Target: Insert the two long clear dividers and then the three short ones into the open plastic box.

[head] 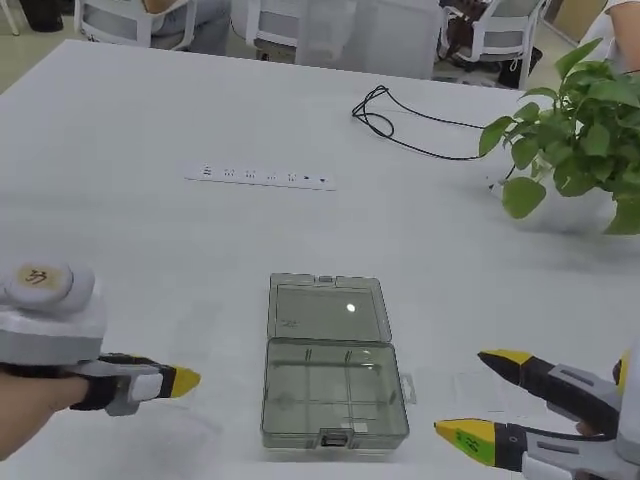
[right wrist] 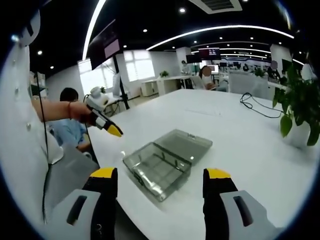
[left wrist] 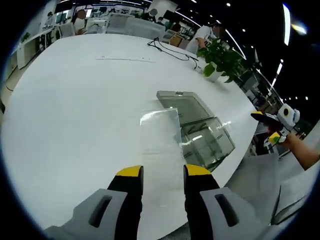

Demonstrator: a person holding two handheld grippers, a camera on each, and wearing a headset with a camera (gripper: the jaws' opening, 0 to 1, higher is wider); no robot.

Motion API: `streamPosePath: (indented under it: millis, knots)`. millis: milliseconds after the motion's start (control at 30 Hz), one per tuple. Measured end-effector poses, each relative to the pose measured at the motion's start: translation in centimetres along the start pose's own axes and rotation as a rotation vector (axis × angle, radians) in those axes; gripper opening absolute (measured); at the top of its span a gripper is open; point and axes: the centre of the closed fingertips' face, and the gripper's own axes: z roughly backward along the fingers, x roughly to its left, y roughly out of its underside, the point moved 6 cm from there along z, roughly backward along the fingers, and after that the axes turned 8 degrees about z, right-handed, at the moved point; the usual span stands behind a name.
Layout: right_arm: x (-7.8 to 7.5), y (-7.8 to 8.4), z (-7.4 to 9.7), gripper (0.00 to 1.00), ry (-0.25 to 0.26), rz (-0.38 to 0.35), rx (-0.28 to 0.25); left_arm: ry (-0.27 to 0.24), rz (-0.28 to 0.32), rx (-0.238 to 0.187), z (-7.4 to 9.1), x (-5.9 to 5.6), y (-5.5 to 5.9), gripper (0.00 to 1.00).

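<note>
- The box is set on the desk between the two claws, latch edge toward the person. Its lid is folded flat behind, so the base is open from above for insertion.
- Pale lines are seen crossing the base in a grid. It cannot be told whether these are seated dividers or moulded ribs, so progress is left unjudged.
- In the left gripper view a clear sheet is seen flat on the desk, just beside the box on the left claw's side. It is judged to be a divider laid within easy reach, though this is not certain.
- Left claw: the jaws are narrowly parted with nothing between them, and are pointed along the desk toward the clear sheet. The small gap is judged suited to a thin edge.
- Right claw: the jaws are spread wide and empty. It is held to the right of the box and apart from it, judged to be placed for steadying the box or taking a piece.
- The power strip, cable and plant lie well apart on the far side, so the working patch is unobstructed.
</note>
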Motion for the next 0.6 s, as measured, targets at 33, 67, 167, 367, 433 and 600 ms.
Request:
streamPosePath:
  millis: [33, 67, 167, 367, 433, 600]
  knots:
    - [0.0, -0.3, 0.0, 0.70, 0.003, -0.001, -0.003, 0.016, 0.006, -0.016, 0.1, -0.4, -0.2, 0.30]
    - [-0.1, -0.5, 0.0, 0.70, 0.007, 0.000, -0.007, 0.027, 0.013, -0.027, 0.1, -0.7, -0.3, 0.30]
    - [0.0, -1.6, 0.0, 0.69, 0.015, -0.008, -0.038, 0.061, 0.026, -0.052, 0.3, -1.6, -0.6, 0.30]
    - [0.5, -3.7, -0.2, 0.61, 0.006, -0.049, -0.063, 0.153, 0.037, -0.094, 0.2, -4.1, -1.0, 0.30]
    - [0.7, -4.6, -0.3, 0.59, 0.007, -0.057, -0.087, 0.175, 0.049, -0.110, 0.2, -4.8, -1.1, 0.30]
    - [1.4, -6.9, -0.6, 0.52, 0.009, -0.111, -0.142, 0.229, 0.047, -0.140, 0.1, -7.1, -1.3, 0.30]
